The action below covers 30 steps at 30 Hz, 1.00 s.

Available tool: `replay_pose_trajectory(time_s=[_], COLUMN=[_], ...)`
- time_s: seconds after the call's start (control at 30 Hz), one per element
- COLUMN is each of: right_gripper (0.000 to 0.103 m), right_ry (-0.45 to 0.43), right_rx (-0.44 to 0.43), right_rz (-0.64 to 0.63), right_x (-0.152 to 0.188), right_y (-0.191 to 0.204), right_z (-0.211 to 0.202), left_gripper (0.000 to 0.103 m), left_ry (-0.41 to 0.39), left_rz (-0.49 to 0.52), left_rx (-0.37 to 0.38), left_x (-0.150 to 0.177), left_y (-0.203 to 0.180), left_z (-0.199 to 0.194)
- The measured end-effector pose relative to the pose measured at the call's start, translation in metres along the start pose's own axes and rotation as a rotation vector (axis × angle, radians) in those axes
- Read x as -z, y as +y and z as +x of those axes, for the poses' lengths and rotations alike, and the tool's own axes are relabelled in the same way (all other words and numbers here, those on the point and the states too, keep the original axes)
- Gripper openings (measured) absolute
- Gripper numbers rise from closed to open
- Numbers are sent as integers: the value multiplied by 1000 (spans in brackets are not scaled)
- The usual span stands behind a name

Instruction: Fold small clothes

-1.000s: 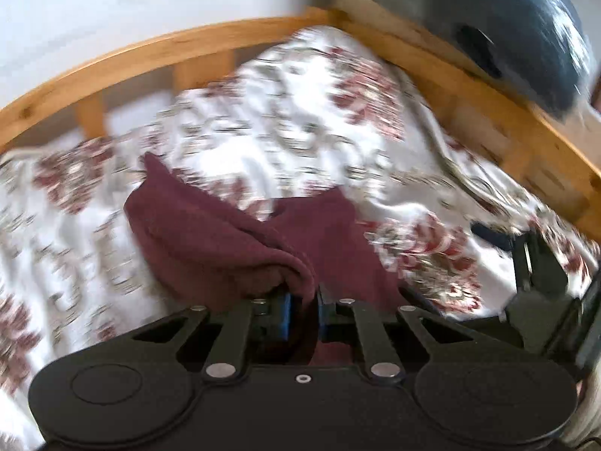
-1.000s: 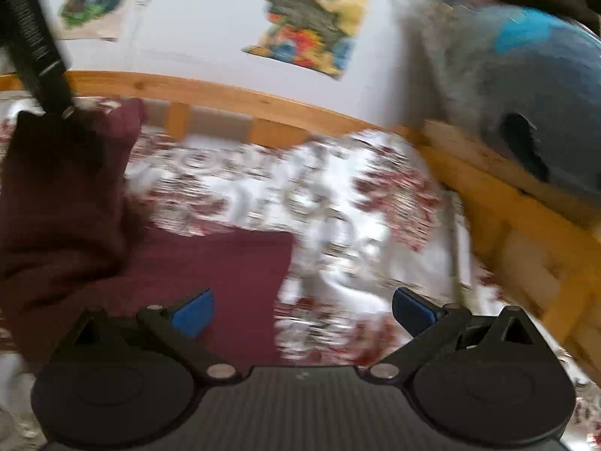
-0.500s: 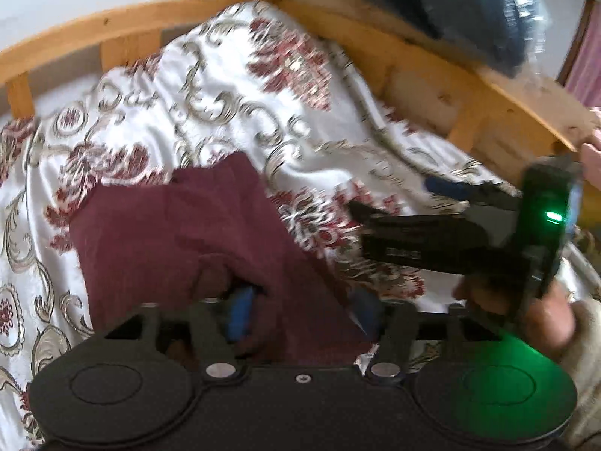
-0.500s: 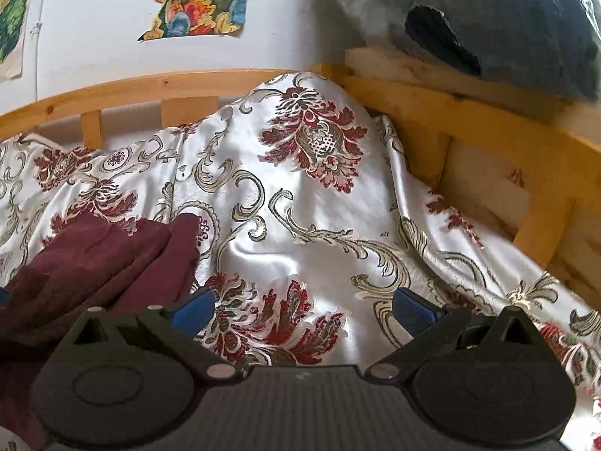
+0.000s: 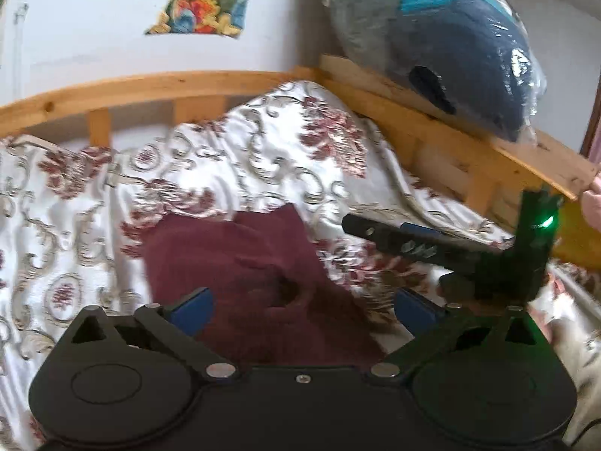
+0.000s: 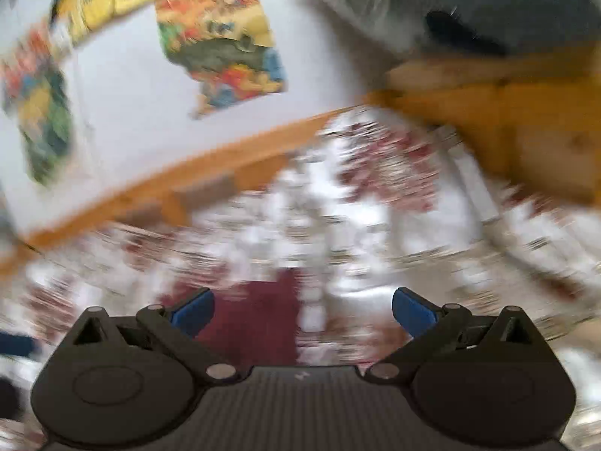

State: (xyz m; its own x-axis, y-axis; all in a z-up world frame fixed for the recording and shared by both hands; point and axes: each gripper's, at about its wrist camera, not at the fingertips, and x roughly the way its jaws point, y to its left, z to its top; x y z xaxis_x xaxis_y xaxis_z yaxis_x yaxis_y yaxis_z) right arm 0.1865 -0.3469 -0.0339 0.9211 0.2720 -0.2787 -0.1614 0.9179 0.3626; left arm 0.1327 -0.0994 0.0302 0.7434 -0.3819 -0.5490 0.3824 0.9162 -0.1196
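Note:
A small maroon garment (image 5: 244, 270) lies folded over on the floral bedspread (image 5: 233, 165), just ahead of my left gripper (image 5: 302, 306). The left gripper is open and empty, its blue pads either side of the cloth's near edge. The right gripper's body shows in the left wrist view (image 5: 432, 240) to the right of the garment, with a green light lit. In the blurred right wrist view the right gripper (image 6: 302, 308) is open and empty, and a strip of the maroon garment (image 6: 259, 315) shows between its pads.
A wooden bed rail (image 5: 157, 86) curves along the back and right side. A blue plush toy in plastic wrap (image 5: 450, 49) rests on the right rail. Posters (image 5: 203, 0) hang on the white wall behind.
My left gripper let go of the maroon garment, opened wide and drew back; the cloth now lies flat. The right gripper stayed open and is swinging fast, blurring its view.

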Motion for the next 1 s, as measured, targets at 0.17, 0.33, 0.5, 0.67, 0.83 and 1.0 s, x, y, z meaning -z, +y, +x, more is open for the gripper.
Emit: replay_pose_trajectory(time_s=[0.17,0.33,0.5,0.67,0.83,1.0], right_gripper=[103,103,84,64,44,62], right_ry=[83,166,238,279,283,315], right_rx=[-175,-256,-226,-189,-162,-123], right_rz=[25,137,138,148,168,175], right_x=[3,10,15,26,29,28], right_y=[11,17,28,26,18,14], right_z=[17,46,74,82,84,83], left_gripper=[101,87,70,45,31,30], left_ry=[30,119,116,110,103,105], left_rz=[90,100,84,155,215,233], left_rx=[-101,-166,-221,-251,-249,-260], left_x=[15,32,39,43,49,51], left_y=[6,14,20,12,-1,-5], left_z=[9,24,24,25,26,26])
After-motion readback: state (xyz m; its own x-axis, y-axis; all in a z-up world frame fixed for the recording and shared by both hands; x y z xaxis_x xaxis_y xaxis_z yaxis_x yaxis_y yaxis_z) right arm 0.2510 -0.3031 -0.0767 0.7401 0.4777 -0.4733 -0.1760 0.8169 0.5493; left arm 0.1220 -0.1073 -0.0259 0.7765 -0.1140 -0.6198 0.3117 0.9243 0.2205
